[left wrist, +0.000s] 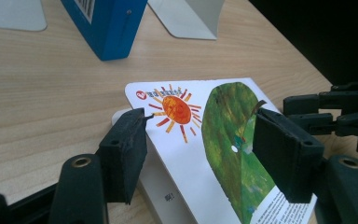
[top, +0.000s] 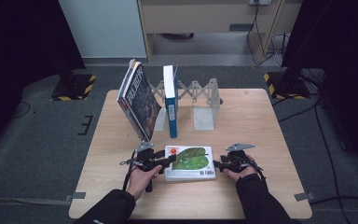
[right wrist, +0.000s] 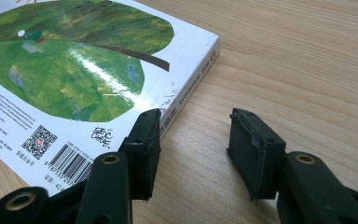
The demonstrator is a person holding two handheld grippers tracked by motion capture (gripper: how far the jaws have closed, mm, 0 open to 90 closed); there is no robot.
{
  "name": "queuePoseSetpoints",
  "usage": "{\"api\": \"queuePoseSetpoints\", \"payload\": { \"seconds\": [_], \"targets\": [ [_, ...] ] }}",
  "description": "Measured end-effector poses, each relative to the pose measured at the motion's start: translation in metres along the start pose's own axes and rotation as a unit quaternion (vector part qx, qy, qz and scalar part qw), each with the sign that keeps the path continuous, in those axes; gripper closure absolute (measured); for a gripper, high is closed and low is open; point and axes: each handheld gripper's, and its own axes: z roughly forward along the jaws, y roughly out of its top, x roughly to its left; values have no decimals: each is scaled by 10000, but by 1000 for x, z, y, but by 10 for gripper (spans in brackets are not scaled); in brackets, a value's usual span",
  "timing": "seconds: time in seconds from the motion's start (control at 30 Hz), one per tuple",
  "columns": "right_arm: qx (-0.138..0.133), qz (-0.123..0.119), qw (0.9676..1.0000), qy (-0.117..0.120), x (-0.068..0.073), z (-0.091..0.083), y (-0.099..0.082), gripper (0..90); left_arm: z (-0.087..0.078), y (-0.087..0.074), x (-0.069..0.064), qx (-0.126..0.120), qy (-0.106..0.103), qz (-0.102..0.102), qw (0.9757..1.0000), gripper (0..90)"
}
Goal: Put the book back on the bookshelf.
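A white picture book (top: 189, 162) with a green leaf and an orange sun lies flat near the table's front edge. My left gripper (top: 167, 161) is open at the book's left end. In the left gripper view its jaws straddle the sun corner of the cover (left wrist: 186, 135), one pad (left wrist: 126, 154) against the edge and the other above the leaf. My right gripper (top: 218, 164) is open at the book's right end. In the right gripper view one fingertip (right wrist: 144, 144) sits by the spine of the book (right wrist: 74, 70), and bare wood lies between the jaws of the gripper (right wrist: 198, 151).
Behind the flat book, a dark book (top: 139, 99) leans left and a blue book (top: 170, 100) stands upright in an expanding metal rack (top: 204, 109). The wooden table (top: 261, 140) has bare room at both sides. The right gripper (left wrist: 345, 112) shows at the edge of the left gripper view.
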Motion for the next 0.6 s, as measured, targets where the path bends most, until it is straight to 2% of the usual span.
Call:
{"api": "queuePoseSetpoints", "payload": {
  "seconds": [0.23, 0.4, 0.53, 0.6],
  "targets": [
    [-10, 25, 10000, -37, 0, 0, 0, 515, -3, 2, 0, -275, -220, -153, 9993, 344],
    [9, 35, 10000, -49, -1, -1, 0, 507, -3, 1, -2, -283, -246, -140, 9992, 342],
    [-16, 72, 10000, -52, -1, -1, 0, 501, -5, 2, -2, -373, -463, -384, 9975, 350],
    [-1, 64, 10000, -54, -1, -1, 0, 497, -5, 2, -3, -377, -505, -323, 9975, 353]
  ]
}}
